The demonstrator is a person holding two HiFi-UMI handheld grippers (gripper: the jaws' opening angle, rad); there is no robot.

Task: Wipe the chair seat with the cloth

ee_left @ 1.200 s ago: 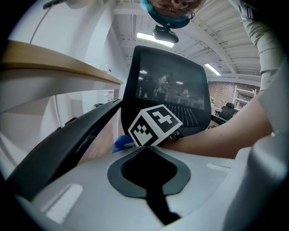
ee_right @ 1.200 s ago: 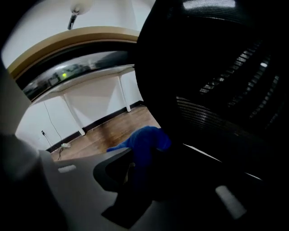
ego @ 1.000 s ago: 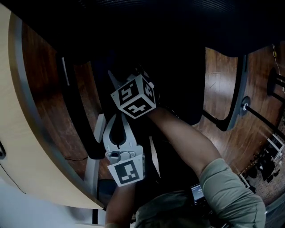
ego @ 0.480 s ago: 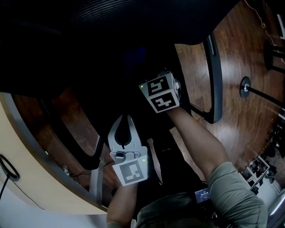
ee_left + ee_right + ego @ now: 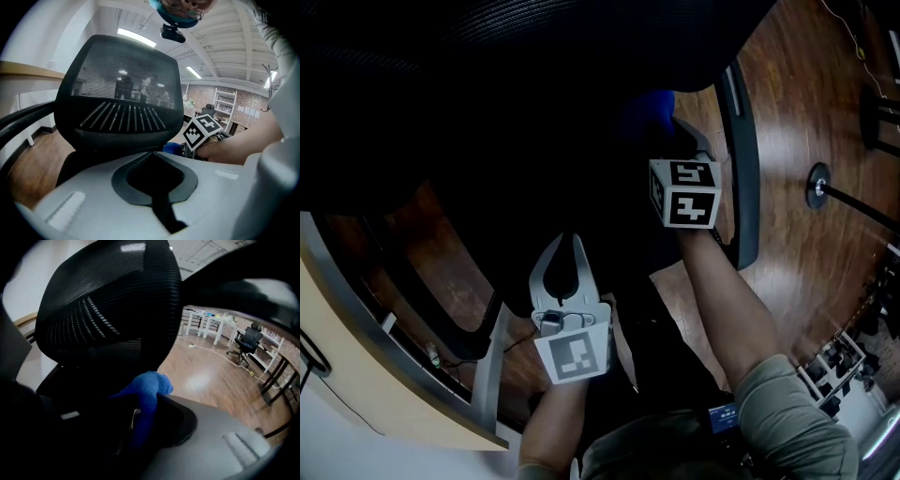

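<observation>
So the blue cloth [image 5: 649, 108] is bunched up in the right gripper [image 5: 667, 124], and the right gripper view shows it pretty clearly: the cloth [image 5: 150, 383] sits right between the jaws, which are pinched on it, with a fat wad poking out past the tips. From the head view the cloth is over at the right side of the black chair seat [image 5: 534, 169], close to the curved armrest [image 5: 741, 159] on that side. It's honestly too dark there to say whether the fabric is actually pressing on the seat or just above it. The marker cube [image 5: 684, 192] on that gripper faces up at the camera, with the person's forearm [image 5: 722, 300] running back from it. The left gripper [image 5: 567, 240] is nearer the person at the front edge of the seat, well apart from the cloth, and in its own view the jaw tips are pressed together with nothing between them, just the oval gap behind the tips. It points at the mesh backrest [image 5: 122, 108], and you can see a bit of blue plus the other gripper's cube off to the right. Wood floor [image 5: 806, 112] all around, and the edge of a light desk [image 5: 347, 375] at lower left.
</observation>
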